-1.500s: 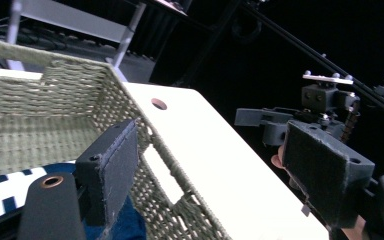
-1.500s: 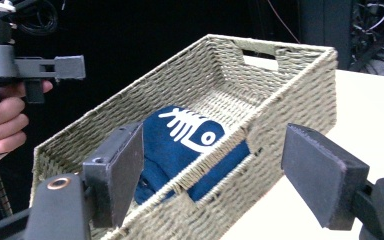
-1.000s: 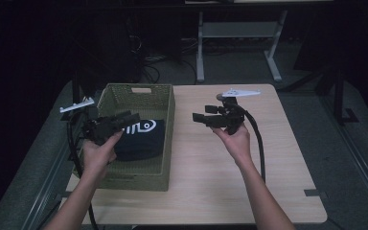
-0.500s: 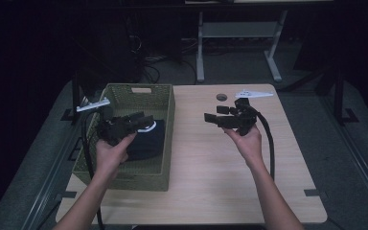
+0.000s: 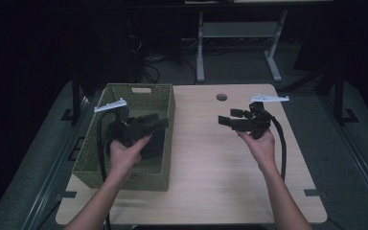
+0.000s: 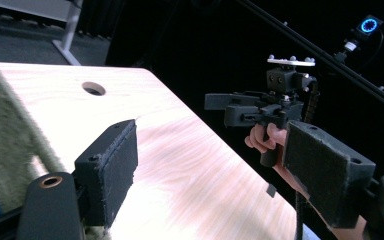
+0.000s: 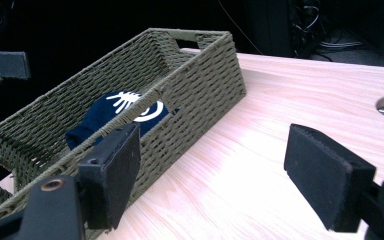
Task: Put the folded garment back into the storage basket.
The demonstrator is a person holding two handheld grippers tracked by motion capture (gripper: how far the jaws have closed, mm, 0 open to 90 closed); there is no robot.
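An olive woven basket [image 5: 159, 102] stands on the left half of the wooden table [image 5: 211, 182]. A navy cloth item with a white print [image 7: 125, 112] lies inside it. My left gripper [image 5: 155, 121] hovers over the basket with its jaws pointing right; it is open, with nothing between its pads [image 6: 112, 165]. My right gripper [image 5: 227, 117] is held above the table's right half and points left toward the basket [image 7: 205, 85]. It is open too and holds nothing. In the left gripper view, the right gripper [image 6: 230, 102] faces me from across the table.
A round cable hole [image 5: 221, 97] sits near the table's far edge. Bare wood lies between the basket and the right hand. A metal stand [image 5: 237, 38] and cables are on the dark floor beyond the table.
My left gripper has moved right across the basket, away from the navy item, staying open. My right gripper has drifted slightly right.
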